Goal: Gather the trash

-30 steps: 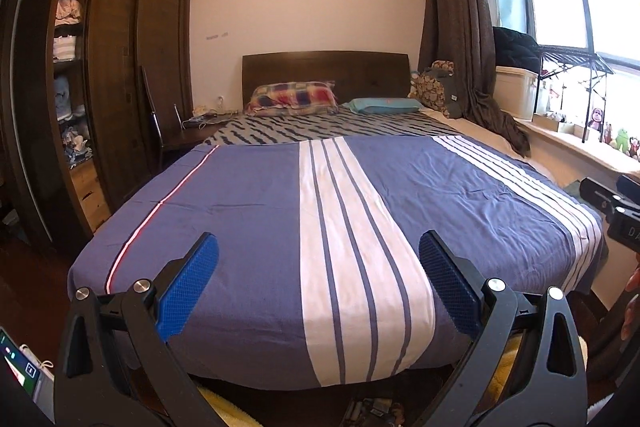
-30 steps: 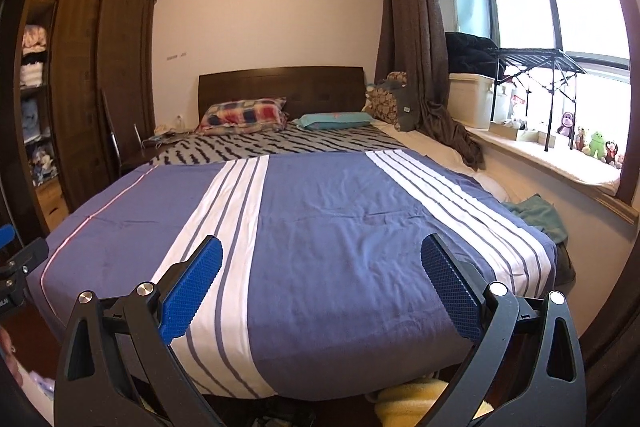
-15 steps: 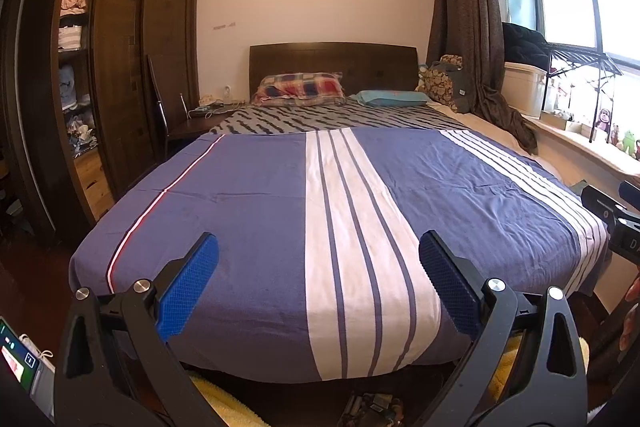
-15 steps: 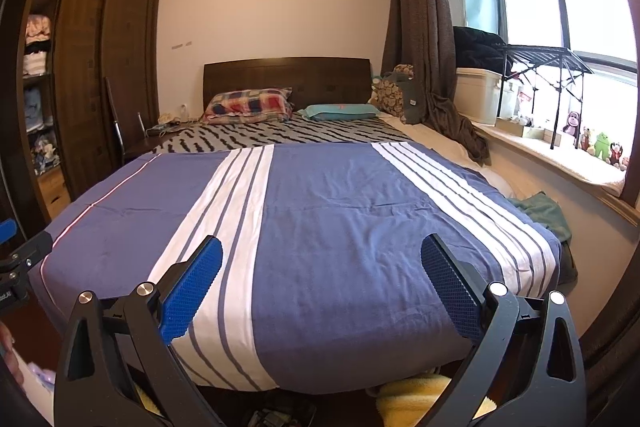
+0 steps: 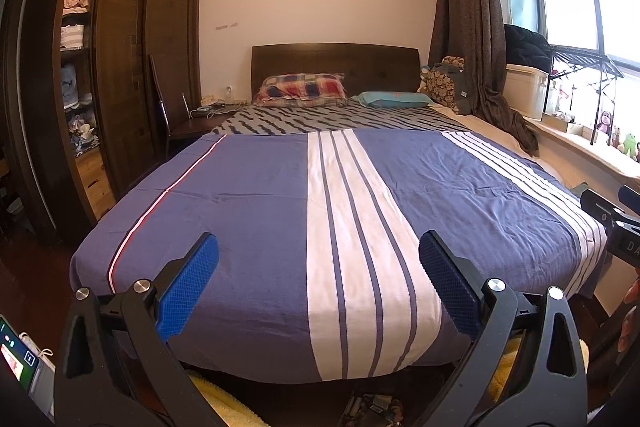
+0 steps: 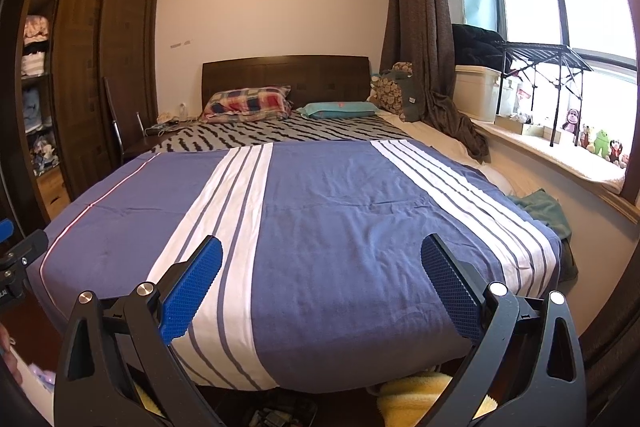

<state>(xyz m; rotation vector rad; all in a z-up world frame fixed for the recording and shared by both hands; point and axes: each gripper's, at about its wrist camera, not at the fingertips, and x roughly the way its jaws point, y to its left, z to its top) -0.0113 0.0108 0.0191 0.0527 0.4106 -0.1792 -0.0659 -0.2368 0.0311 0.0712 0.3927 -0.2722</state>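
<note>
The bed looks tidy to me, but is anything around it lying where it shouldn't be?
The blue striped cover lies smooth. A green cloth is bunched between the bed's window side and the sill, and the dark curtain trails onto the mattress edge. No clear trash shows on the bed.

Only partial "DA" legible, on right gripper [image 5: 624, 247] body.

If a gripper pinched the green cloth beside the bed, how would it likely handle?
The green cloth lies crumpled with soft folds, so it would probably be floppy and drape. It looks thin, so likely light. Its draped edge suggests it might drag along the bed.
</note>
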